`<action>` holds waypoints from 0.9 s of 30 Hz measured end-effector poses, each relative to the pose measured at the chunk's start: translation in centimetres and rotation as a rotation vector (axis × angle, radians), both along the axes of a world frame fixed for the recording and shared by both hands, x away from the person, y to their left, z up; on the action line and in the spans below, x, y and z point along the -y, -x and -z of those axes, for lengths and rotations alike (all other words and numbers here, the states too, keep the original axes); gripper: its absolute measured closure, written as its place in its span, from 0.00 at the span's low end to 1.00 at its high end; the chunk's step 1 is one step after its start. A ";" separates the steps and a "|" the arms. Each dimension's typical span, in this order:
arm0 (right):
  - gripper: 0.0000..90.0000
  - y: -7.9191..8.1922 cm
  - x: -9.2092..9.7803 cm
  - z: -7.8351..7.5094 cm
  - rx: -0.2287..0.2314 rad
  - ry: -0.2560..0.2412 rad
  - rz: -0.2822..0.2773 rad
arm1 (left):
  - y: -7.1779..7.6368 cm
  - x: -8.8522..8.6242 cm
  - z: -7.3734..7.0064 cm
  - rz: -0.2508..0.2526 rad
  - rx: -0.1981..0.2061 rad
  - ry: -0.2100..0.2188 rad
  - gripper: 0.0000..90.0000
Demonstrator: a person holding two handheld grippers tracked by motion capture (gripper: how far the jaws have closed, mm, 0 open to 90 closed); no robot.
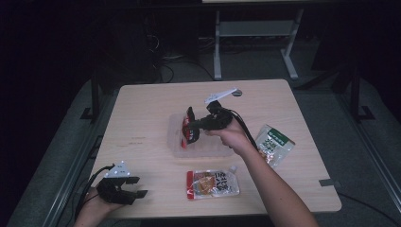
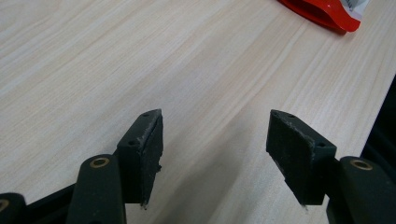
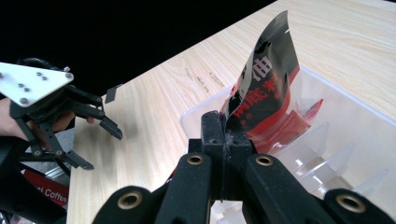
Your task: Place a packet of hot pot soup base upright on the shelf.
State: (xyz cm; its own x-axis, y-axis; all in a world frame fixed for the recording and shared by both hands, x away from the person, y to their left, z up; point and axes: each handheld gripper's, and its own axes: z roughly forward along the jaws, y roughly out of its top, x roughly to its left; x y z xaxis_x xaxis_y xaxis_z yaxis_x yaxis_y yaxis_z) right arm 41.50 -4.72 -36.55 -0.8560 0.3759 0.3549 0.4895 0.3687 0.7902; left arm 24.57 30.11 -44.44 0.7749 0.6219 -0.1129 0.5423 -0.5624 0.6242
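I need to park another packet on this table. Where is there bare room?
Bare wood spans the far-left table, between the clear tray and the left tongs. It is crowded near-right, around the orange pouch and green packet.

I can make out "Coffee" on a red pack (image 3: 44, 193); the black-and-red packet (image 3: 266, 88) has Chinese characters, one being 油.

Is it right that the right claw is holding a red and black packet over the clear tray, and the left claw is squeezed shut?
Not quite. The left claw is open, its jaws wide apart over the table, as the left gripper view shows. The right claw does hold the red and black packet over the clear tray.
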 end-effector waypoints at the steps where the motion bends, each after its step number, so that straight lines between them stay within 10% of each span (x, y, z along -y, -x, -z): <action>1: 1.00 -0.1 -0.1 0.1 0.003 0.004 -0.001 | 0.0 0.0 0.0 0.001 0.001 0.000 0.40; 8: 0.95 -0.7 -1.2 0.8 -0.002 0.031 0.010 | 0.0 0.1 0.1 0.010 -0.003 -0.001 0.40; 16: 0.54 -0.5 -1.4 0.8 -0.001 0.029 0.030 | 0.0 0.1 0.1 0.010 -0.004 0.000 0.40; 27: 0.27 1.5 0.3 -1.0 0.071 0.076 0.034 | 0.1 0.2 0.1 0.001 -0.007 0.007 0.39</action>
